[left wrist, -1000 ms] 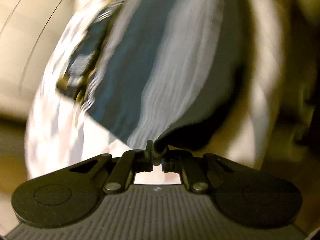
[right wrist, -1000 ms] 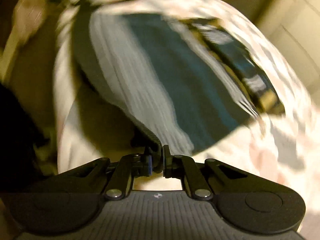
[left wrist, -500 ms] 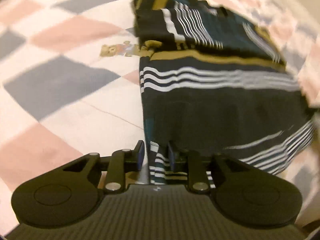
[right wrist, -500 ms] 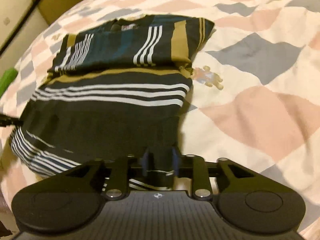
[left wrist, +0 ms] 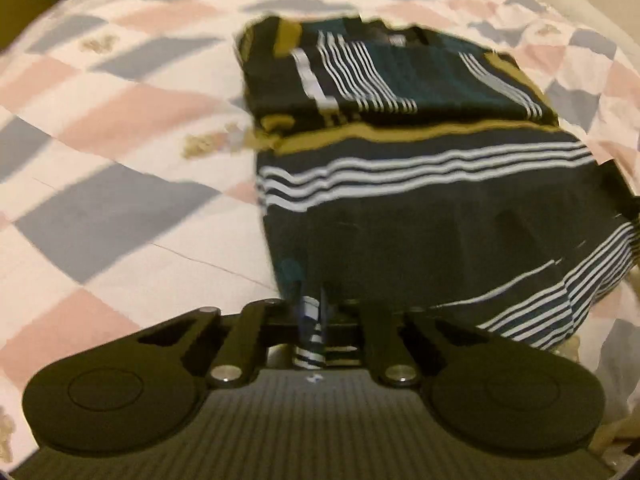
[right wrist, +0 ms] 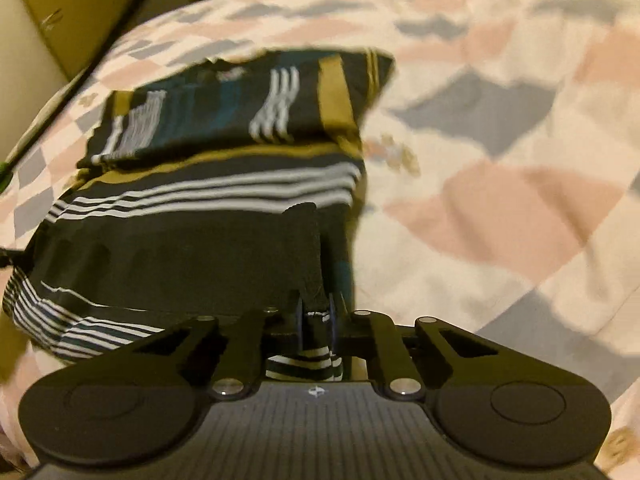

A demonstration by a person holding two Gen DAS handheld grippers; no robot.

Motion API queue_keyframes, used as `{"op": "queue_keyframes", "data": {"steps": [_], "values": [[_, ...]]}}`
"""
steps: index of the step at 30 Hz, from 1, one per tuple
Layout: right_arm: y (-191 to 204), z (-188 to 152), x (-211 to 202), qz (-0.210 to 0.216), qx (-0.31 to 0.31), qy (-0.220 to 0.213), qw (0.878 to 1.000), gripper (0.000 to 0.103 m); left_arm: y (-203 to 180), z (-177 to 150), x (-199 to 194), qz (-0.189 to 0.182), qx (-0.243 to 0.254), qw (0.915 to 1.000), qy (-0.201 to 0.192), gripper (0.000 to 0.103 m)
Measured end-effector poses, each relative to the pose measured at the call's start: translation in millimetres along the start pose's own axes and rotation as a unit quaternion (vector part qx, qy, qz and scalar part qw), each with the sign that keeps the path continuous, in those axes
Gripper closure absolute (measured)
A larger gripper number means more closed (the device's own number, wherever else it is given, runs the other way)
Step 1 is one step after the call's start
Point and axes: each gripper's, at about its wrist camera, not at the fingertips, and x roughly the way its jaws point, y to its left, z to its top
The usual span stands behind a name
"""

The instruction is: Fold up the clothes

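The striped garment (left wrist: 420, 184) is pinched by its near hem in both the left gripper (left wrist: 310, 320) and right gripper (right wrist: 316, 320), its length stretched straight ahead over the quilt (left wrist: 120, 140).

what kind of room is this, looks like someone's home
Most likely a bedroom: the striped shirt lies on a bed under a pink-and-grey checked quilt, with what looks like cream cupboard doors behind.

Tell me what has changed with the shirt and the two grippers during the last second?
The striped shirt, swung up in the air before, now lies on the bedspread. Left gripper and right gripper still pinch its near hem.
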Motion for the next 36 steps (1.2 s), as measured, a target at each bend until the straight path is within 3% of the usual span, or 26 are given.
{"op": "queue_keyframes", "data": {"steps": [4,8,14,18,20,22,24,27,29,30,31,35,36], "values": [[-8,0,7,0.0,0.027,-0.005,1.0,0.093,25,0,-15,-0.016,-0.084,0.9962,-0.013,0.098],[-22,1,20,0.007,0.066,-0.009,0.998,0.095,40,-1,12,-0.022,-0.155,0.9877,0.002,0.098],[-42,3,38,0.016,0.124,-0.013,0.992,0.096,64,-15,29,-0.038,-0.252,0.9669,-0.008,0.095],[-52,5,46,0.023,0.148,-0.018,0.989,0.096,46,-8,11,-0.019,-0.207,0.9778,-0.03,0.096],[-51,7,41,0.028,0.137,-0.024,0.99,0.09,39,-4,6,-0.011,-0.185,0.9823,-0.028,0.096],[-51,9,36,0.033,0.126,-0.03,0.991,0.068,34,0,7,0.001,-0.158,0.9871,-0.027,0.091],[-50,11,32,0.037,0.115,-0.036,0.992,0.057,28,5,9,0.013,-0.125,0.9916,-0.029,0.083],[-45,20,33,0.038,0.084,-0.043,0.995,0.057,17,12,13,0.027,-0.077,0.9961,-0.033,0.083],[-41,26,38,0.039,0.056,-0.047,0.997,0.059,8,14,19,0.031,-0.044,0.998,-0.031,0.084],[-37,27,42,0.037,0.04,-0.043,0.998,0.086,4,15,22,0.033,-0.028,0.9986,-0.03,0.098],[-34,28,45,0.034,0.024,-0.038,0.998,0.099,0,16,25,0.036,-0.014,0.9988,-0.031,0.101],[-35,28,41,0.019,0.026,-0.064,0.997,0.099,11,14,26,0.05,-0.036,0.9973,-0.04,0.101],[-39,26,44,0.015,0.032,-0.059,0.998,0.1,15,12,30,0.056,-0.039,0.9971,-0.035,0.095]]}}
